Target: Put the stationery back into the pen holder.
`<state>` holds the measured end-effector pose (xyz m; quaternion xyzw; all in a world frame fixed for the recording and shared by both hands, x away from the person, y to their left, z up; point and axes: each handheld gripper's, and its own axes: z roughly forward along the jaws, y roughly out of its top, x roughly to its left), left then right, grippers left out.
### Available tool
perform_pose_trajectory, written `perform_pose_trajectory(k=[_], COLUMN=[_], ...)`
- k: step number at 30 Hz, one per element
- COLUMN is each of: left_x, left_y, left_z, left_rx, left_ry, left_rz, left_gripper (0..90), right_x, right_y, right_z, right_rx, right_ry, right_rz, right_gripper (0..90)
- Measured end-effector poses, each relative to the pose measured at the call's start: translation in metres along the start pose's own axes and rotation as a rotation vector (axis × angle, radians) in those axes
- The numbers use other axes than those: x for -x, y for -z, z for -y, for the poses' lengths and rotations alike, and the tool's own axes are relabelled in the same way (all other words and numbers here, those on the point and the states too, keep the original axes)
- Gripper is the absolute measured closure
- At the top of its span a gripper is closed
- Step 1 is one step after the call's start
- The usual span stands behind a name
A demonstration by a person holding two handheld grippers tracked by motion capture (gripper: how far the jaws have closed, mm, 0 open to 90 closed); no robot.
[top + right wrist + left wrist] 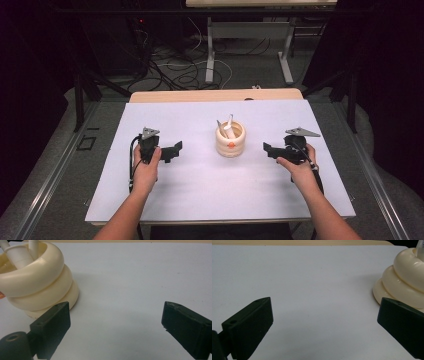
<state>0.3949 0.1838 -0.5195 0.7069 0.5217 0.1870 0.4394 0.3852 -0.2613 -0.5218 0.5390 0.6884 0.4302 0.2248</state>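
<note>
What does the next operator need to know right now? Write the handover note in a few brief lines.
Left gripper: open, nothing between the jaws, low over the white table, left of the holder.
Right gripper: open, nothing between the jaws, right of the holder.
Cream ringed holder: upright at the table's middle, between the two grippers, touched by neither.
White utensils: standing tilted inside the holder.
Done: utensils appear to be in the holder, both grippers free.
Left: probably only to back both grippers away; check that nothing else needs loading.
</note>
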Motion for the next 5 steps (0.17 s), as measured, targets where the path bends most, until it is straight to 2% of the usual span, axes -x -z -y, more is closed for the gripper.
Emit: perform_pose_trajectory(k=[5], left_x=[-0.0012], left_y=[-0.0011], left_z=[0.0006], left_rx=[-0.004], left_ry=[0.001], left_rz=[-0.006], left_gripper=[0.1], right_x=[0.0023], right_y=[0.0000], right_z=[0.0022], right_rx=[0.008], right_ry=[-0.004], right_rz=[0.012], right_gripper=[1.1])
